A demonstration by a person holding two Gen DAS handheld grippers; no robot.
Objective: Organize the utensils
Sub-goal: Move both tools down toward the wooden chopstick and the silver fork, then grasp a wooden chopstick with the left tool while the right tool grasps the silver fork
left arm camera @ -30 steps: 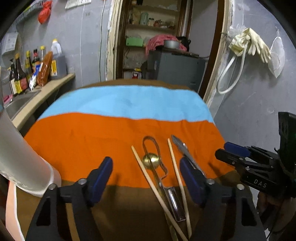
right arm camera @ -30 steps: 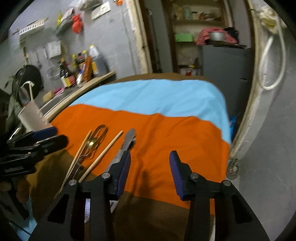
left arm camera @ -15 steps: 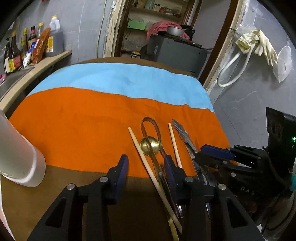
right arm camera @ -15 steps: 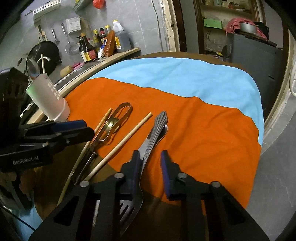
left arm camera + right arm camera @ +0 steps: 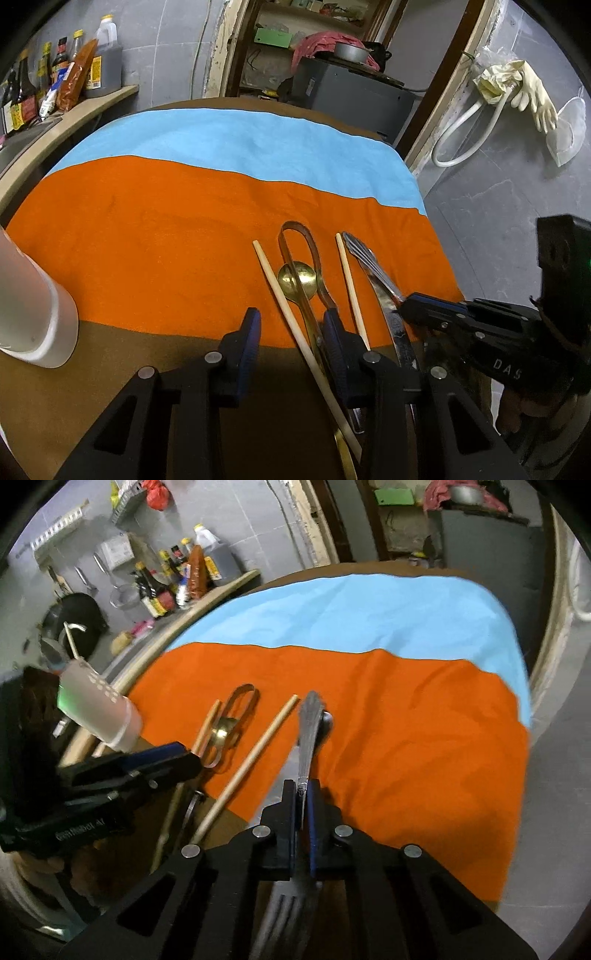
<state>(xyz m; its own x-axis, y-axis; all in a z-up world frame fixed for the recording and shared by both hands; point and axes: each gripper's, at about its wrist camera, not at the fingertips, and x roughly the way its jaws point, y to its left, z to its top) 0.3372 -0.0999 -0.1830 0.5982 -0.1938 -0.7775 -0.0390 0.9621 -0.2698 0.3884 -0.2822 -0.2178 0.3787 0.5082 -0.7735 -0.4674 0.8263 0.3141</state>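
Observation:
Utensils lie in a row on the orange band of the tablecloth [image 5: 166, 221]. They are two wooden chopsticks [image 5: 280, 288] [image 5: 349, 280], a gold spoon [image 5: 297, 277], metal tongs [image 5: 299, 230] and a silver fork [image 5: 373, 273]. My left gripper [image 5: 290, 332] hangs low over them, jaws closing. The left chopstick and the spoon's handle lie between its fingers, and the pads are not pressing on them. My right gripper [image 5: 302, 794] is shut on the fork [image 5: 308, 723], tines toward the camera. It also shows in the left wrist view as the right gripper [image 5: 406, 308].
A pale cup [image 5: 33, 314] stands at the table's left and holds utensils in the right wrist view, cup [image 5: 99, 709]. Bottles [image 5: 74, 66] line a counter behind it. The table's right edge [image 5: 443, 258] drops to grey floor.
Both grippers came down and in toward the utensils. The left jaws narrowed around the left chopstick. The right jaws closed fully onto the fork's handle.

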